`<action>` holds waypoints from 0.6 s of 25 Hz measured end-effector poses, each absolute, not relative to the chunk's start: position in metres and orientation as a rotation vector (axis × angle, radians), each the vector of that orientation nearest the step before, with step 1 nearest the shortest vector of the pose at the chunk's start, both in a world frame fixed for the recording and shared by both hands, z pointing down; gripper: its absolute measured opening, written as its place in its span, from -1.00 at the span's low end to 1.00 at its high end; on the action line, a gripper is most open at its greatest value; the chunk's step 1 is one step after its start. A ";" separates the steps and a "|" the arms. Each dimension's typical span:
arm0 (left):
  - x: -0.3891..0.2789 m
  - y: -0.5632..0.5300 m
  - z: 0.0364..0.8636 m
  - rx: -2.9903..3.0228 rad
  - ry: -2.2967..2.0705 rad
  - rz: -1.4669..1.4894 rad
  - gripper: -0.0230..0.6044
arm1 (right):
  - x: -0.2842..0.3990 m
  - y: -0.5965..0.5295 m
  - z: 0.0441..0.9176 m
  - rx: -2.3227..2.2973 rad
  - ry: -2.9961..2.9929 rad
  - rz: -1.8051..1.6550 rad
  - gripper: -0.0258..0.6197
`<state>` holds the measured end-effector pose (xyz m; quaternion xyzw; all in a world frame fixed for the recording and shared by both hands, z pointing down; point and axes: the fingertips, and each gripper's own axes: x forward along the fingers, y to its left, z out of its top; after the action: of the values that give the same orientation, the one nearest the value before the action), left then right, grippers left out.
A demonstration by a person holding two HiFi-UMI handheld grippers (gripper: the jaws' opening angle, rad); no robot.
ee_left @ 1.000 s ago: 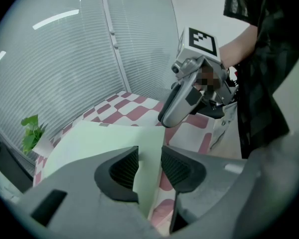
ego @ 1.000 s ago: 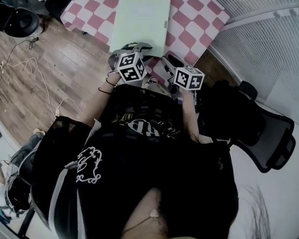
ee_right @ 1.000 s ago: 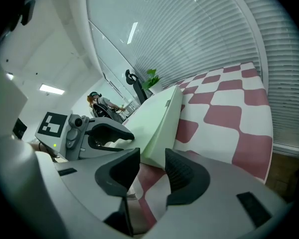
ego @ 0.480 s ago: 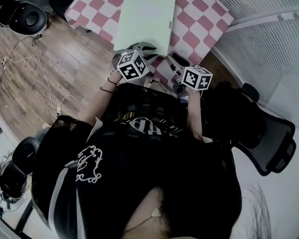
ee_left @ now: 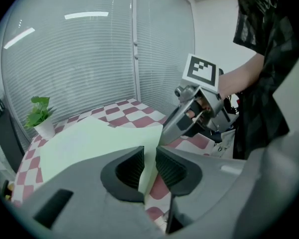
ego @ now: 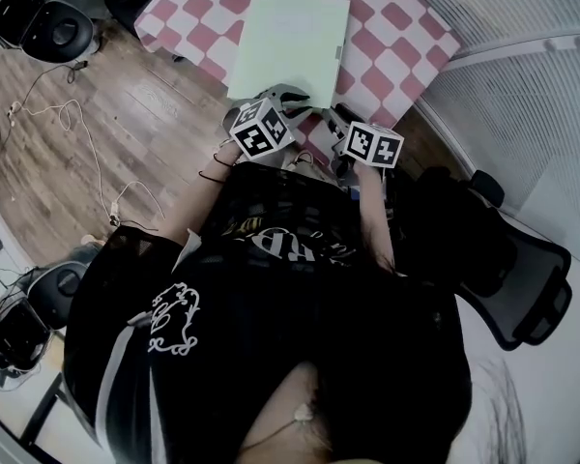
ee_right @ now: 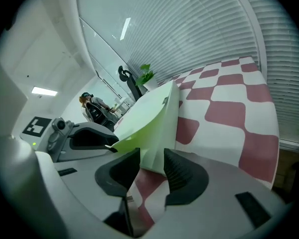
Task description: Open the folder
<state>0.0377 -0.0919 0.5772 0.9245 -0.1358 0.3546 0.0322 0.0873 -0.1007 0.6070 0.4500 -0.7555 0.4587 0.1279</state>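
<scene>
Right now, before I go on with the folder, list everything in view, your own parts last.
table: one, red-and-white checked cloth, straight ahead.
folder: one, pale green, on the table, cover lifting at the near corner.
plant: one, green in a white pot, table's far corner.
office chair: one, black, right of the person.
cables: several, pale, on the wooden floor, left.
blinds: white, beyond the table.
person: one, black shirt, holds both grippers.
left gripper: one, grey, jaws have just been closing, now on the folder's near edge.
right gripper: one, grey, jaws apart, folder's corner between them.
</scene>
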 end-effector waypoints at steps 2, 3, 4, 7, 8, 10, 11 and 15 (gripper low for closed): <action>0.037 -0.092 0.575 2.848 -0.438 1.084 -0.68 | 0.081 -0.105 0.612 1.325 -2.171 1.302 -0.54; 0.036 -0.093 0.574 2.848 -0.457 1.077 -0.69 | 0.078 -0.106 0.613 1.327 -2.167 1.278 -0.54; 0.035 -0.094 0.572 2.846 -0.480 1.059 -0.70 | 0.077 -0.107 0.614 1.328 -2.166 1.256 -0.54; 0.029 -0.099 0.562 2.814 -0.536 0.961 -0.76 | 0.076 -0.109 0.611 1.336 -2.169 1.196 -0.54; 0.028 -0.101 0.558 2.804 -0.546 0.942 -0.77 | 0.076 -0.109 0.610 1.337 -2.175 1.173 -0.54; 0.025 -0.103 0.553 2.796 -0.561 0.933 -0.79 | 0.075 -0.109 0.608 1.341 -2.181 1.136 -0.54; 0.024 -0.104 0.551 2.794 -0.569 0.928 -0.80 | 0.074 -0.109 0.607 1.342 -2.181 1.128 -0.54; 0.020 -0.107 0.543 2.777 -0.586 0.877 -0.82 | 0.074 -0.109 0.608 1.332 -2.184 1.134 -0.54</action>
<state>0.0200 -0.1070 0.5432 0.9315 -0.1965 0.2940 0.0853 0.0737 -0.1086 0.6077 0.4689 -0.7691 0.3992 0.1708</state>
